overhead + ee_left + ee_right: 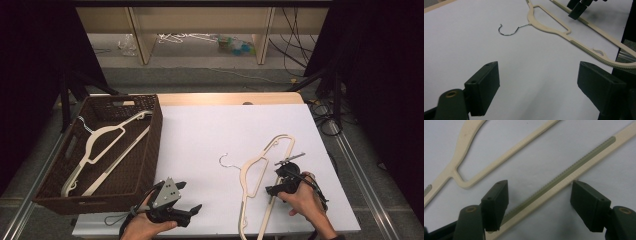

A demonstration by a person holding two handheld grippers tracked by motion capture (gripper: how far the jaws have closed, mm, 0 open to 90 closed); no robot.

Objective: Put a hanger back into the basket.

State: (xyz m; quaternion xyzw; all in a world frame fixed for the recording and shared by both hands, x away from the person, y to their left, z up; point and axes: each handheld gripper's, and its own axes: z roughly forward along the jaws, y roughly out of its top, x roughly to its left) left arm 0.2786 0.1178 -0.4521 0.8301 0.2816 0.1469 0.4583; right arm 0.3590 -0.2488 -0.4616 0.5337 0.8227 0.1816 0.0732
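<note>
Cream plastic hanger [260, 175] flat on white table [210, 140], right claw [278, 181] open astride its ribbed bar

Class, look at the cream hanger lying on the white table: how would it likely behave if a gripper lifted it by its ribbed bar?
The hanger looks thin and open-framed, so probably light and fairly stiff. The ribbed strip likely aids grip. Held off-centre by the right gripper, it may swing or tilt.

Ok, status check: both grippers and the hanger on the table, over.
Left gripper open, over bare table. Right gripper open, jaws either side of the hanger bar. Second hanger in basket. Nothing in the way.
</note>
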